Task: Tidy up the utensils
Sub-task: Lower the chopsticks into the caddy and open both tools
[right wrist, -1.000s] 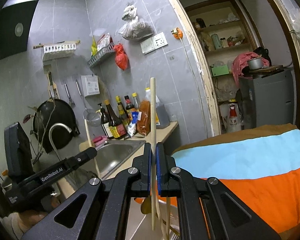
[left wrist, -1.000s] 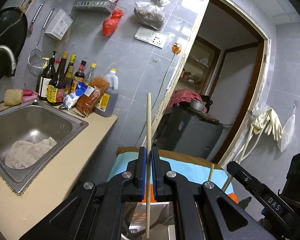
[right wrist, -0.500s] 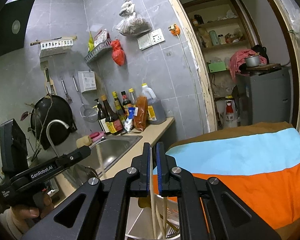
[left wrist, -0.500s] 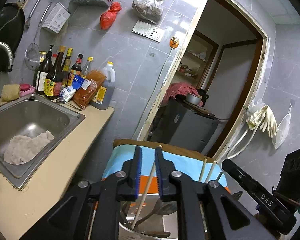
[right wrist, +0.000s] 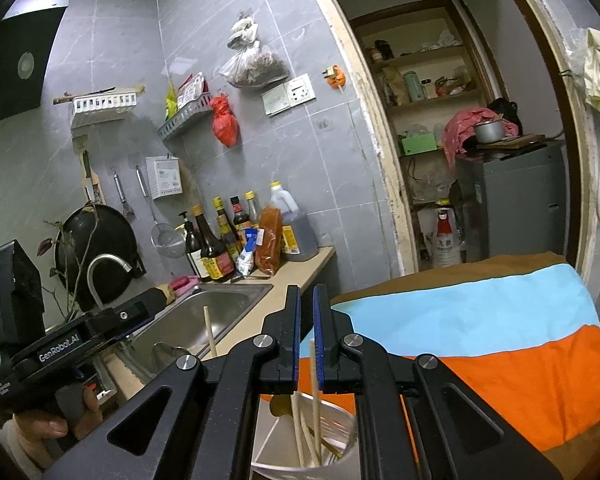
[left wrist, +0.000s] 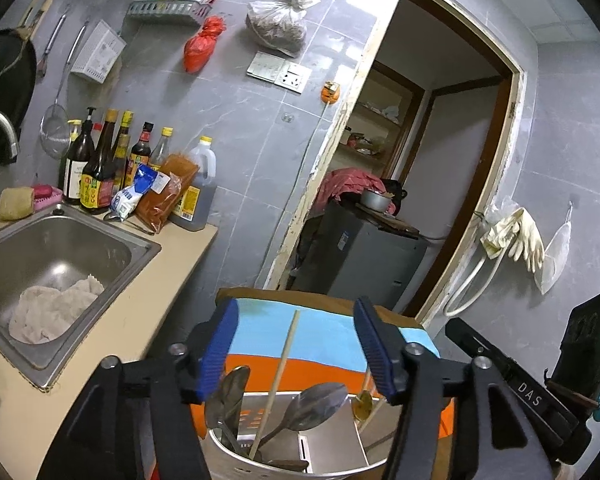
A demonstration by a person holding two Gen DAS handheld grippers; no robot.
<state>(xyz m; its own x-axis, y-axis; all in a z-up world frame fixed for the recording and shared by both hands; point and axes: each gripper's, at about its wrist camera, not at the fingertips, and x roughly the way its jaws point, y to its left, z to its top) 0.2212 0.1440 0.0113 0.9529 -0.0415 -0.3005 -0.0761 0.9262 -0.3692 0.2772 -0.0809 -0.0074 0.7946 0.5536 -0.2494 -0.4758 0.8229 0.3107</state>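
A metal utensil holder (left wrist: 288, 462) stands below my left gripper (left wrist: 296, 350), which is wide open above it. A wooden chopstick (left wrist: 278, 376) leans free in the holder beside two metal spoons (left wrist: 312, 404). In the right wrist view the same holder (right wrist: 332, 436) sits under my right gripper (right wrist: 306, 344). Its jaws stand a narrow gap apart, and a chopstick (right wrist: 314, 384) rises from the holder up between the blue pads; I cannot tell if they touch it. More chopsticks (right wrist: 298, 424) rest inside.
A steel sink (left wrist: 56, 256) with a white cloth lies to the left, with sauce bottles (left wrist: 112, 168) behind it on the counter. A striped blue and orange cloth (right wrist: 480, 340) covers the surface behind the holder. An open doorway (left wrist: 420, 160) is at the right.
My left gripper opened wide and let its chopstick drop into the holder. The chopstick in my right gripper slid down into the holder, and the right jaws parted slightly.
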